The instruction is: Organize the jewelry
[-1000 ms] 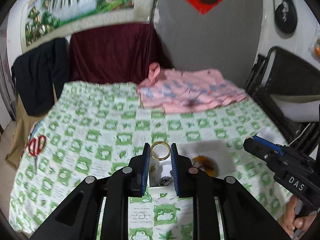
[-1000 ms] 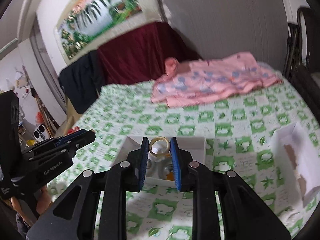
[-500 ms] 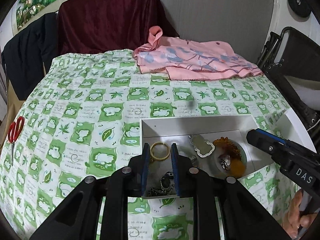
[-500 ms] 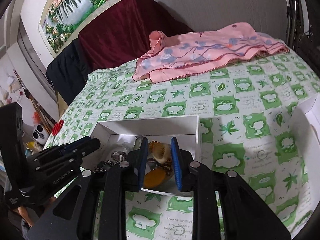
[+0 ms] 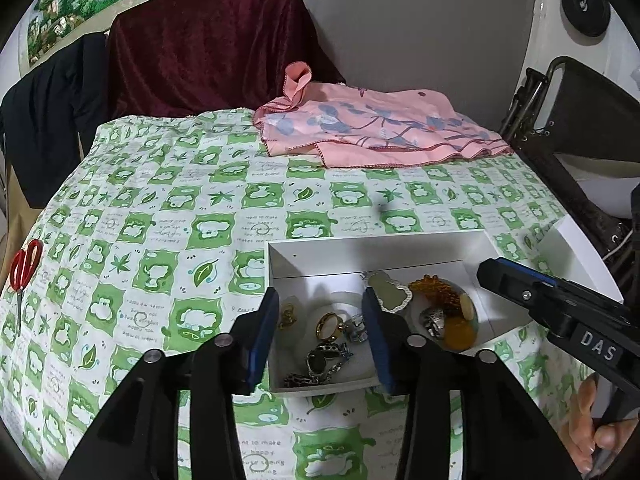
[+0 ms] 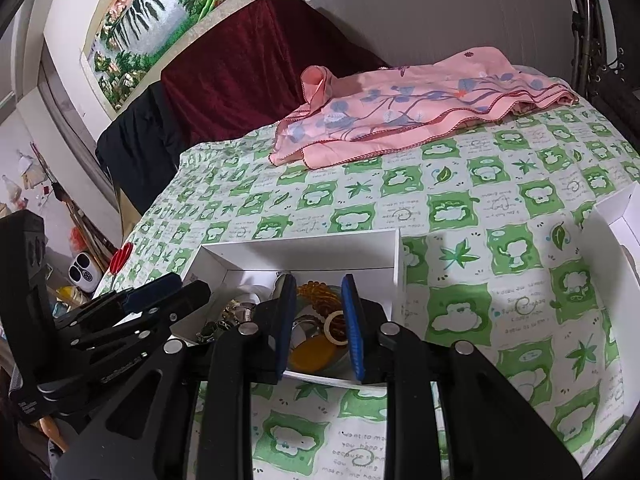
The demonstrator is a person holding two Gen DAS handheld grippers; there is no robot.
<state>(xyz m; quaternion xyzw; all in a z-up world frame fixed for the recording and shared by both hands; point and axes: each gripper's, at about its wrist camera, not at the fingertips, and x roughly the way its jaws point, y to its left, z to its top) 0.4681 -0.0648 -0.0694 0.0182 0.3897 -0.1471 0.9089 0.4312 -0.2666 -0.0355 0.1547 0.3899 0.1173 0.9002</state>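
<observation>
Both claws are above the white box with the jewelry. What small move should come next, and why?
Probably lift both claws straight up, clear of the white box. The left claw is open, and the gold ring lies loose on the box floor between its fingers. The right claw is open too, above the amber beads. Neither holds anything.

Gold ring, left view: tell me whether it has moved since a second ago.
Yes. The gold ring left the left tool and dropped into the white box.
</observation>
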